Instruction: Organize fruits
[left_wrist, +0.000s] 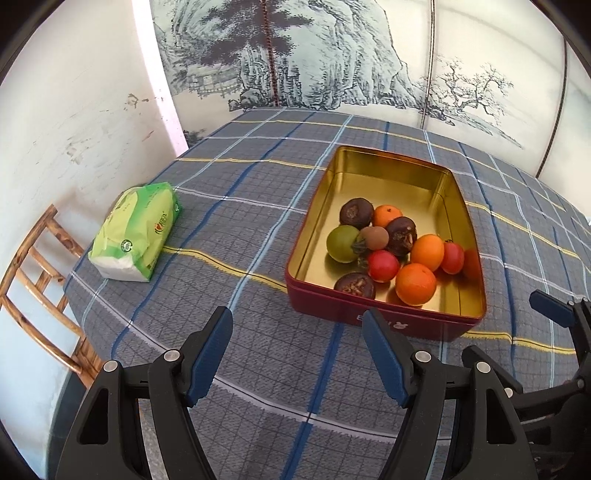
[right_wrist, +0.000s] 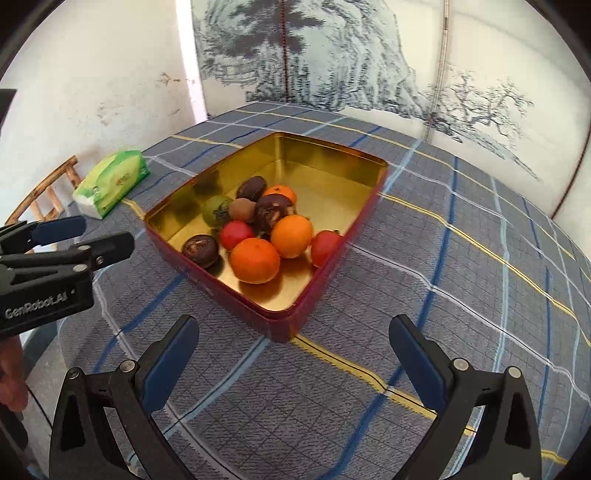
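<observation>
A red tin (left_wrist: 332, 306) with a gold inside stands on the plaid tablecloth. It holds several fruits: oranges (left_wrist: 415, 283), red tomatoes (left_wrist: 383, 266), a green fruit (left_wrist: 342, 243), a brown kiwi and dark brown fruits (left_wrist: 356, 213). My left gripper (left_wrist: 297, 317) hovers open just short of the tin's near wall, with nothing between its fingers. In the right wrist view the tin (right_wrist: 229, 299) shows corner-on, an orange (right_wrist: 255, 260) nearest. My right gripper (right_wrist: 294, 325) is wide open and empty in front of that corner. The left gripper (right_wrist: 98, 236) appears at the left edge.
A green tissue pack (left_wrist: 135, 230) lies on the cloth left of the tin. A wooden chair (left_wrist: 40, 266) stands off the table's left edge by the white wall. A painted screen backs the table. A hand (right_wrist: 11, 380) shows at the lower left.
</observation>
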